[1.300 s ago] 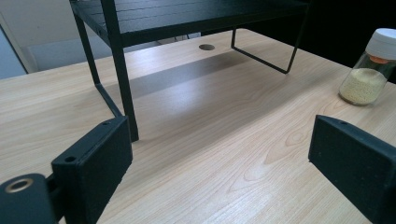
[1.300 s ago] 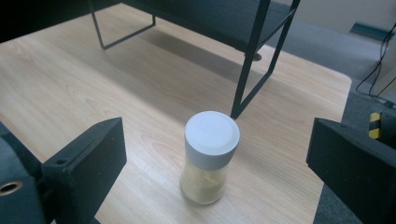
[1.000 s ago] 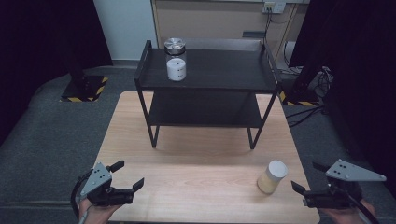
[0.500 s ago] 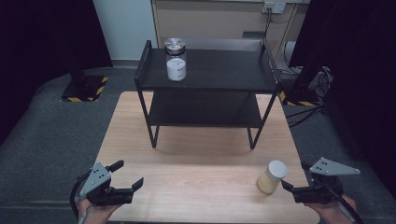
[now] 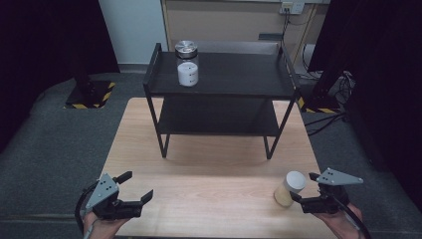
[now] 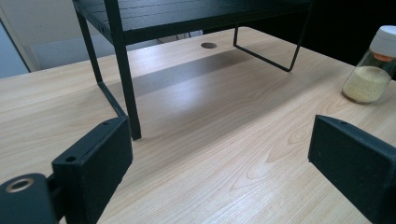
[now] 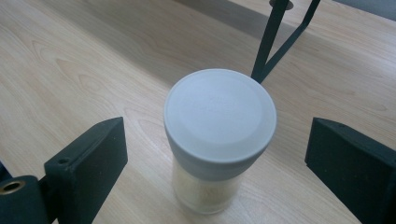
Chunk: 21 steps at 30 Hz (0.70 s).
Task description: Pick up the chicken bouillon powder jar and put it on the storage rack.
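We note the small clear glass jar with a pale grey lid and yellowish grain inside (image 5: 289,188) standing upright on the light wooden table (image 5: 214,179), near its right front corner. In the right gripper view this jar (image 7: 218,140) sits between the 2 black jaws, clear of both, with bare wood showing on each side. The right gripper (image 5: 304,188) is held low at the table's right edge, jaws spread wide, tips just beside the jar and not touching it. Behind the jar we see a thin leg of the black 2-tier metal shelf rack (image 5: 219,94), which stands mid-table, well apart from the jar.

The left gripper (image 5: 135,186) rests at the front left of the table, far from the jar, jaws also spread and holding nothing. Its own view looks across the wood to a rack leg, with the jar (image 6: 372,74) off at the right.

On the rack's top tier stands 1 clear jar with a silver metal lid and white contents (image 5: 187,63), upright, near the left side.
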{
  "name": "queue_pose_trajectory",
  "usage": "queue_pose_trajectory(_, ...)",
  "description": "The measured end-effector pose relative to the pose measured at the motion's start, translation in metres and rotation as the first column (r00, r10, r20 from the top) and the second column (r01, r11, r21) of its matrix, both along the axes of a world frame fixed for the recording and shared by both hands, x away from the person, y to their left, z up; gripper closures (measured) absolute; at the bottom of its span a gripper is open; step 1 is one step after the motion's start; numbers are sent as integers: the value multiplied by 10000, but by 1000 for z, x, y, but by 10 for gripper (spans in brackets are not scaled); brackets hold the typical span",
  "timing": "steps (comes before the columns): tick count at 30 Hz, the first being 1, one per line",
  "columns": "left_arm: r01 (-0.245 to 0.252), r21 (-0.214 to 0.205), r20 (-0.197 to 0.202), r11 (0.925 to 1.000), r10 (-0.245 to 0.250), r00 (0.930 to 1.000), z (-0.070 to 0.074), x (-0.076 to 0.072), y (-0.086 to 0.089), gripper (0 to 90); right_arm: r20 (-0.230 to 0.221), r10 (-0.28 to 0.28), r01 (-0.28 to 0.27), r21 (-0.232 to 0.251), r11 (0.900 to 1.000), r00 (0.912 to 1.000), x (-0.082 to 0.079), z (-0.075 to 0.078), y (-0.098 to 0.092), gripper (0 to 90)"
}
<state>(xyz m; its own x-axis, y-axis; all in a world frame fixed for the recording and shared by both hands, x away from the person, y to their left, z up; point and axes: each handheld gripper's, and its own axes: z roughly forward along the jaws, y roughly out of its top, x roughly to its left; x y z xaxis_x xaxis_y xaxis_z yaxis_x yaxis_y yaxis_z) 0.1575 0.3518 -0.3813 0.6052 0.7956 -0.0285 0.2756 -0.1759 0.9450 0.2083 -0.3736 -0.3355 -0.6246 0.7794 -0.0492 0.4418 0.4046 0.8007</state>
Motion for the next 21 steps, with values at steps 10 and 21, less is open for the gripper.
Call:
queue_pose_trajectory(10, -16, 59, -63, 10000, 16, 10000, 0, 0, -1, 57, 109, 105, -109, 367, 9993, 9999, 11, -19, -1, 126)
queue_pose_trajectory(21, -7, 58, -61, 10000, 7, 10000, 0, 1, -1, 57, 449, 396, -425, 662, 9969, 9982, 15, -31, -7, 334)
